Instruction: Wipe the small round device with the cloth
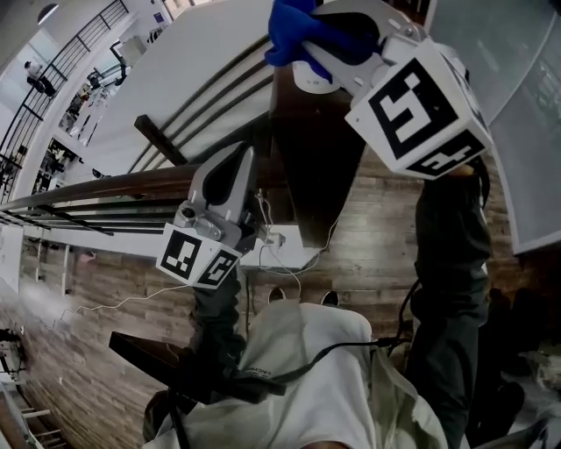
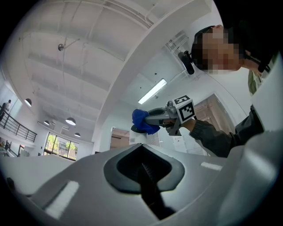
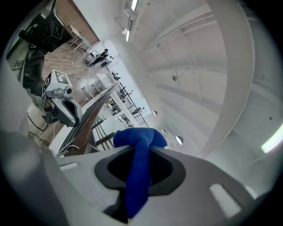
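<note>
Nearest the person, the left gripper (image 1: pixel 238 168) is clenched shut on nothing, while farther off to the right the right gripper (image 1: pixel 340 44) clamps the blue cloth (image 1: pixel 294 26), its bunched end against the small round device (image 2: pixel 135 129).

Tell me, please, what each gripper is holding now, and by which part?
The right gripper pinches the blue cloth along a narrow fold, its bunched end sticking out past the jaw tips. The left gripper is shut on nothing.
</note>
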Demonstrator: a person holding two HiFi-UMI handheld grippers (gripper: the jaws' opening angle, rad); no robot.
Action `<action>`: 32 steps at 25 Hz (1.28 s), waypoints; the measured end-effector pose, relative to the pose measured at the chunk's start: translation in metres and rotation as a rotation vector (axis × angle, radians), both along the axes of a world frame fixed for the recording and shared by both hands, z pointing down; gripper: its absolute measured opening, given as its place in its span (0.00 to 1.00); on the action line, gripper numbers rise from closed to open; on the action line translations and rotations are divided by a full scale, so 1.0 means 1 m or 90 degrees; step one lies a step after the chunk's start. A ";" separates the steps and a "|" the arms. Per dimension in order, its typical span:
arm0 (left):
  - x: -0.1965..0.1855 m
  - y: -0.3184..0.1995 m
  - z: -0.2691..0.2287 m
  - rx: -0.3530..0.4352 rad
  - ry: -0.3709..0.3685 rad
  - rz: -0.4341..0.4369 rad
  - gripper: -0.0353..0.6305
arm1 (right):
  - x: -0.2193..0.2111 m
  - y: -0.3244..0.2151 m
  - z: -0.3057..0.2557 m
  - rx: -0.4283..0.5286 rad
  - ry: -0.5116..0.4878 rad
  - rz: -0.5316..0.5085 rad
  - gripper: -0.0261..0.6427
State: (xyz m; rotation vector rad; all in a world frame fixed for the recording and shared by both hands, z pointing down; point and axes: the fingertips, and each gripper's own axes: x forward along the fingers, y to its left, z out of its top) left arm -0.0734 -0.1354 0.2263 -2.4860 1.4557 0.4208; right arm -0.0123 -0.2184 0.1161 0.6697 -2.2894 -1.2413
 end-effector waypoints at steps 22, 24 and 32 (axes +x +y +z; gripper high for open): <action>-0.003 0.006 0.021 -0.014 0.017 -0.017 0.06 | 0.035 0.015 0.062 0.097 -0.076 0.053 0.16; -0.003 0.006 0.027 -0.025 0.029 -0.016 0.06 | 0.070 0.031 0.049 0.068 -0.262 0.033 0.16; 0.003 0.003 0.063 -0.077 0.067 -0.014 0.06 | 0.148 0.066 0.149 -0.119 -0.595 0.055 0.16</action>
